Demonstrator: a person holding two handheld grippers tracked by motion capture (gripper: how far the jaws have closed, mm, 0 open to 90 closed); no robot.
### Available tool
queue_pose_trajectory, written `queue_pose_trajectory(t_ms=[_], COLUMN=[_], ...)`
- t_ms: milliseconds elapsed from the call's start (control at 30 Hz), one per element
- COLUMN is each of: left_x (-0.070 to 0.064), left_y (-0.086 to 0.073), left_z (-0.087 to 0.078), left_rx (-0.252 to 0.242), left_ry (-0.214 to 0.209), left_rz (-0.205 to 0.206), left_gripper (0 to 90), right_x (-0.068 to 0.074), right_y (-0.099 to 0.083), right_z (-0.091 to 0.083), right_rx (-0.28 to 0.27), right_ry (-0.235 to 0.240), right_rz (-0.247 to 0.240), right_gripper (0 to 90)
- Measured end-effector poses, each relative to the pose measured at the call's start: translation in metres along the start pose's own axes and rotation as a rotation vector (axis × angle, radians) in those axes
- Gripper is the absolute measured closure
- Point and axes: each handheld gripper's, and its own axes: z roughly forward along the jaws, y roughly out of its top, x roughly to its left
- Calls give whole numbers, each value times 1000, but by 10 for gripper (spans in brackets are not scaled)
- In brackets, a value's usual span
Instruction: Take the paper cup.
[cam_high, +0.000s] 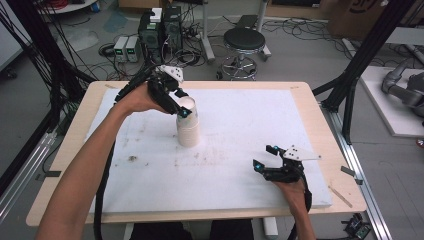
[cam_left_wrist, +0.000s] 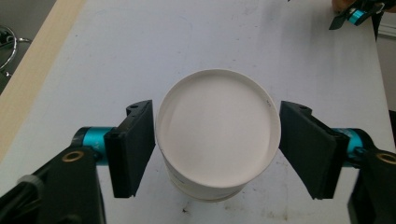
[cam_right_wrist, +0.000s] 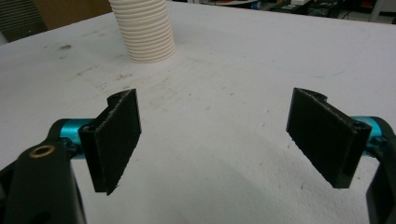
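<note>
The left tongs (cam_left_wrist: 217, 149) were spread around the stacked cups' (cam_left_wrist: 218, 135) rim, ready for gripping; the right tongs (cam_right_wrist: 224, 140) were held apart, idle, over the worktop (cam_right_wrist: 261, 60).

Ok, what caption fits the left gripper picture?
Open left gripper straddling the top of a stack of white paper cups on the white table.

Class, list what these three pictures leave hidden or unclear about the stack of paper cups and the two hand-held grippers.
- Stack of paper cups: top cut off by the right gripper view's upper edge.
- Cup count: ribs too fine in the high view.
- Left hand-held gripper: its pads near the top cup; contact unclear.
</note>
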Motion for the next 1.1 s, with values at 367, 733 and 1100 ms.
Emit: queue_pose_trajectory(t_ms=[367,733,1100], left_x=[0,-2,-9], left_y=[0,4,28], left_z=[-2,-12,-50], left_rx=[-2,-33,-109], left_ry=[13,32,67], left_rz=[2,-6,-5], left_gripper=[341,350,360], right_x=[0,0,-1], right_y=[0,0,0], right_z=[0,0,1], right_rx=[3,5,4], right_ry=[-1,1,2], right_rz=[3,3,4], right_gripper=[179,180,180])
